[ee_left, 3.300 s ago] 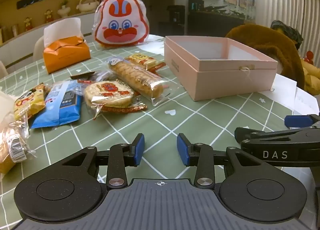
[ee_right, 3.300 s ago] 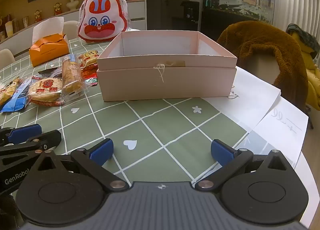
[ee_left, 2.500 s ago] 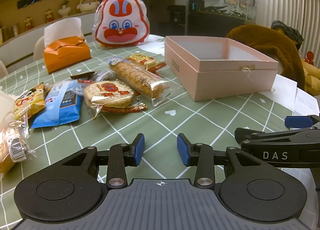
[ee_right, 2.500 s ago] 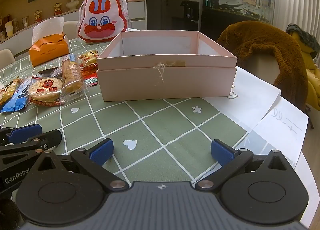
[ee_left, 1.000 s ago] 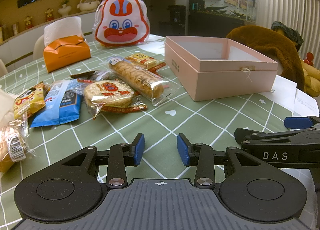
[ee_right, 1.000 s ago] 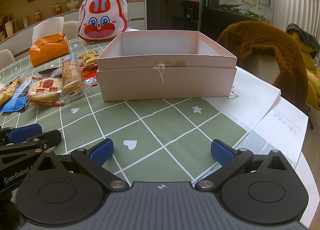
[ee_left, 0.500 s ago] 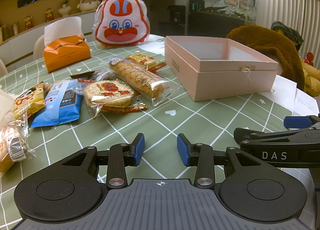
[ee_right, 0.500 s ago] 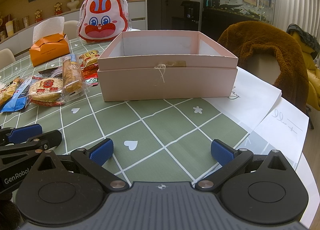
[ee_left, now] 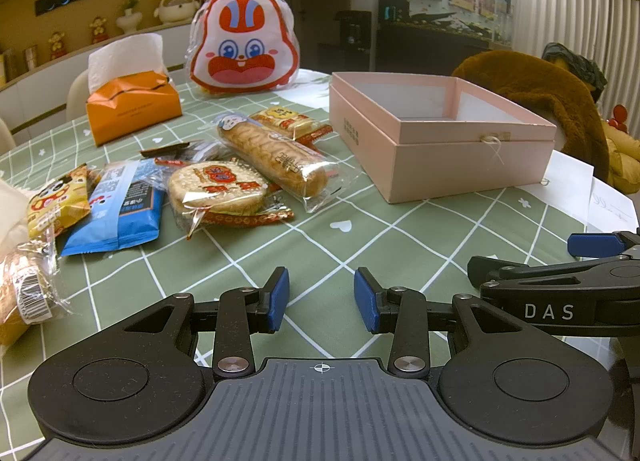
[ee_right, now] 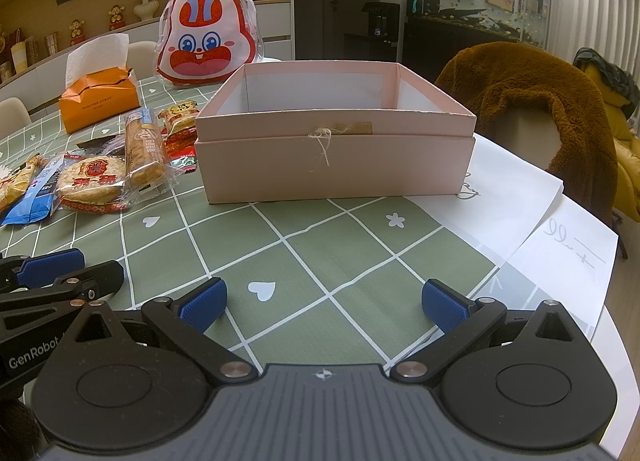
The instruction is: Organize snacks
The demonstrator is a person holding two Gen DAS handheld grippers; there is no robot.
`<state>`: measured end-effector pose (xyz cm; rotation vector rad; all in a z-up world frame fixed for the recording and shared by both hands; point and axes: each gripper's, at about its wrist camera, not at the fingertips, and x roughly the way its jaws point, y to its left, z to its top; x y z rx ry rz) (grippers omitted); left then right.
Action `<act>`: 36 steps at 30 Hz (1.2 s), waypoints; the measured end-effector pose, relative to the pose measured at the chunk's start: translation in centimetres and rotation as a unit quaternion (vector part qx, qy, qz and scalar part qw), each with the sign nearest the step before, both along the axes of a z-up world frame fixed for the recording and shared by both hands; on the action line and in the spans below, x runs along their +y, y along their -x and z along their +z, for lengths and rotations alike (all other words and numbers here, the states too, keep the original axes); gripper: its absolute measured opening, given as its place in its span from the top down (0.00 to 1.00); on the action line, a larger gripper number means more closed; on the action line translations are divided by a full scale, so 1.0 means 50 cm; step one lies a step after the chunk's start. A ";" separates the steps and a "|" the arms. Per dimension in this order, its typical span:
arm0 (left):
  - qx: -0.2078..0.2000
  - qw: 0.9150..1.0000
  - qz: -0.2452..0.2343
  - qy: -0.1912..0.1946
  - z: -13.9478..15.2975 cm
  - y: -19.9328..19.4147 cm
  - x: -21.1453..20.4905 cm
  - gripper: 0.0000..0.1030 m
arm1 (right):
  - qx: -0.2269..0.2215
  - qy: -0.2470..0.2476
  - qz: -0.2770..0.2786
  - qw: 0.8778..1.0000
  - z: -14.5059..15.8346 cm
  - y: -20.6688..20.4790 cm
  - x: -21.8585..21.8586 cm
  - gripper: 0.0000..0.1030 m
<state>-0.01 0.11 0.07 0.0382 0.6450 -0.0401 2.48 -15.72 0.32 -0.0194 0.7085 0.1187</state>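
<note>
I'm holding my left gripper (ee_left: 320, 297) part-spread and my right gripper (ee_right: 322, 303) wide, both empty; the long biscuit pack (ee_left: 276, 159) is lying ahead-left, slanting toward the pink box (ee_left: 460, 157), nearer my left.

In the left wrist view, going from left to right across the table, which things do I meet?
Yellow snack packet → blue snack packet → round rice cracker pack → long biscuit pack → pink box → white papers.
</note>
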 end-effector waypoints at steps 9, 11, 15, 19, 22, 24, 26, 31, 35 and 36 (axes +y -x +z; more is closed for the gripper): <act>0.000 1.000 0.000 0.000 0.000 0.000 0.000 0.59 | 0.047 0.008 0.017 0.999 0.019 -0.002 -0.011 0.00; 0.000 1.000 0.000 -0.001 0.000 0.000 0.000 0.59 | 0.053 0.008 0.010 0.999 0.022 0.000 -0.009 0.00; -0.001 1.000 -0.002 -0.006 0.002 0.003 0.004 0.60 | 0.081 0.013 0.018 0.996 0.025 -0.014 -0.006 0.00; 0.035 0.999 -0.009 0.030 0.022 -0.008 0.036 0.59 | 0.074 0.035 0.048 0.996 0.062 -0.040 0.030 0.13; 0.023 0.998 0.035 0.035 0.089 -0.009 0.097 0.59 | 0.034 0.030 0.078 0.996 0.122 -0.055 0.063 0.13; 0.013 0.997 0.081 0.013 0.131 -0.013 0.154 0.59 | 0.030 0.005 0.092 0.995 0.156 -0.070 0.075 0.12; 0.021 0.990 0.142 0.006 0.157 -0.020 0.224 0.60 | 0.037 -0.017 0.092 0.995 0.177 -0.087 0.079 0.12; 0.079 0.955 0.284 0.027 0.132 -0.016 0.390 0.61 | 0.057 -0.025 0.080 0.995 0.160 -0.097 0.081 0.12; 0.098 0.947 0.299 0.064 0.093 -0.011 0.416 0.61 | 0.084 -0.017 0.081 0.993 0.121 -0.093 0.081 0.12; 0.099 0.949 0.292 0.067 0.093 -0.013 0.409 0.61 | 0.087 -0.016 0.081 0.993 0.115 -0.089 0.080 0.12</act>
